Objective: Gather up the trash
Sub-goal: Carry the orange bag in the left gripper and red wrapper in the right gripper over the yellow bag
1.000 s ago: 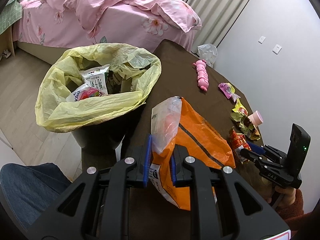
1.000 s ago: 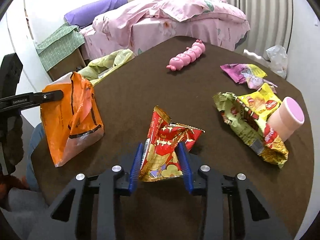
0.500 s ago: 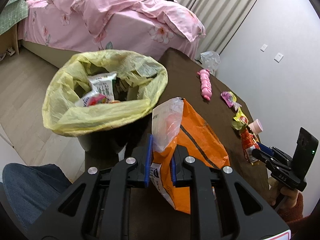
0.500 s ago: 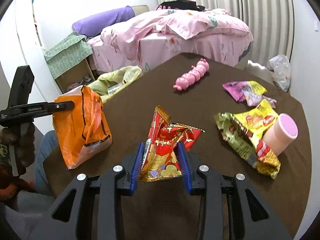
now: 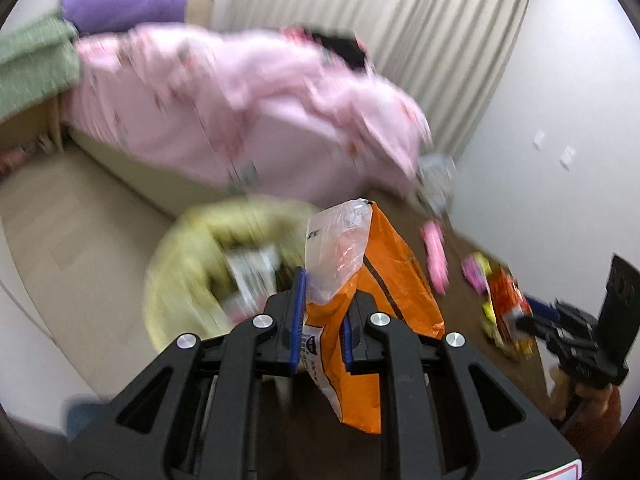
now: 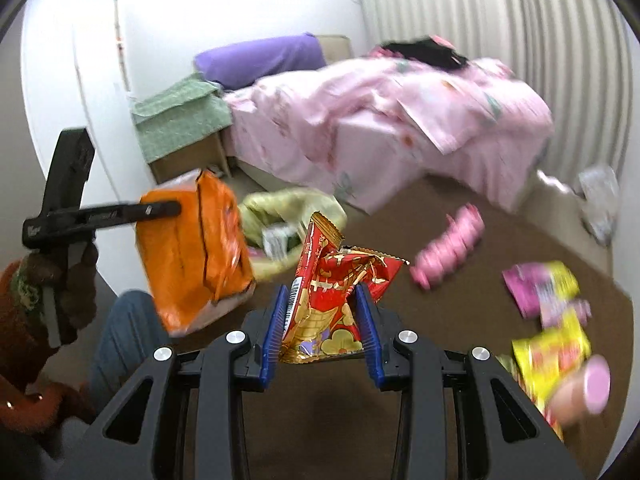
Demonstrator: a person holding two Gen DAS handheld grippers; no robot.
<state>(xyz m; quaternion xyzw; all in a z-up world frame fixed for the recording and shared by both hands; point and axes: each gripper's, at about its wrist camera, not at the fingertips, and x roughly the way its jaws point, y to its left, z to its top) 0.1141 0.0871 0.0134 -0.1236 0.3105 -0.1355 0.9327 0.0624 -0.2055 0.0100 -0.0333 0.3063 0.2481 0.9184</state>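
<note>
My left gripper (image 5: 322, 312) is shut on an orange snack bag (image 5: 384, 288) and holds it in the air beside the table edge; the bag also shows in the right wrist view (image 6: 192, 256). A bin lined with a yellow bag (image 5: 192, 264) stands below and to the left, with wrappers inside; it also shows in the right wrist view (image 6: 280, 208). My right gripper (image 6: 322, 320) is shut on a red and gold snack wrapper (image 6: 332, 292), lifted above the brown table (image 6: 500, 232). The left wrist view is blurred.
On the table lie a pink caterpillar toy (image 6: 448, 252), a purple and yellow wrapper (image 6: 540, 284), a yellow wrapper (image 6: 552, 352) and a pink cup (image 6: 588, 384). A bed with pink bedding (image 6: 400, 112) stands behind the bin. A clear plastic bag (image 6: 600, 196) lies at the far table edge.
Both grippers have risen with their wrappers. The red wrapper has left the table. The orange bag has moved higher and nearer the bin. The views tilt up toward the bed.
</note>
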